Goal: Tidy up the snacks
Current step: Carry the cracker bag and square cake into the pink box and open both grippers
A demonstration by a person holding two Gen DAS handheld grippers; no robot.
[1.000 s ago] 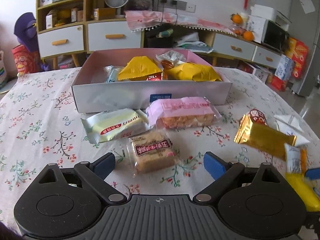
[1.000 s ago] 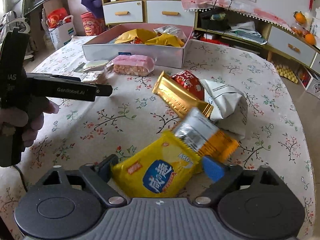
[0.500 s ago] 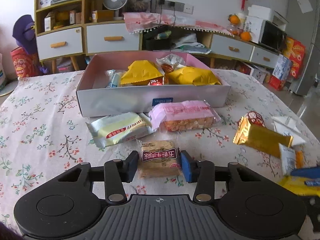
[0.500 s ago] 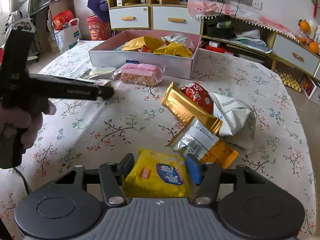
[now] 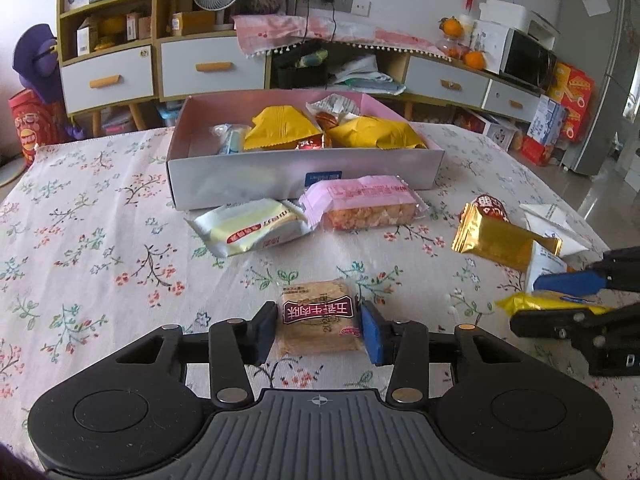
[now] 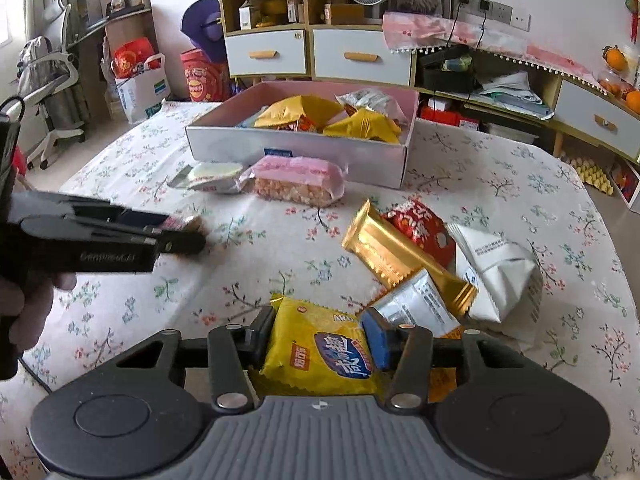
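Both views are evenly lit by soft, diffuse daylight; in the right wrist view the source appears to be a bright window [image 6: 6,20] at the upper left of the frame, slightly overexposed. Shadows on the floral tablecloth [image 5: 100,248] are faint and soft-edged. Mild glare shows on the crinkled gold foil snack packet [image 6: 394,256] and on the glossy yellow biscuit packet [image 6: 320,354]. Fisheye distortion is strong: furniture lines bow toward the edges, and dark vignetting fills the frame corners. Motion blur smears the black handheld gripper [image 6: 120,236] at the left of the right wrist view. The central areas are sharp; far background detail is softer.
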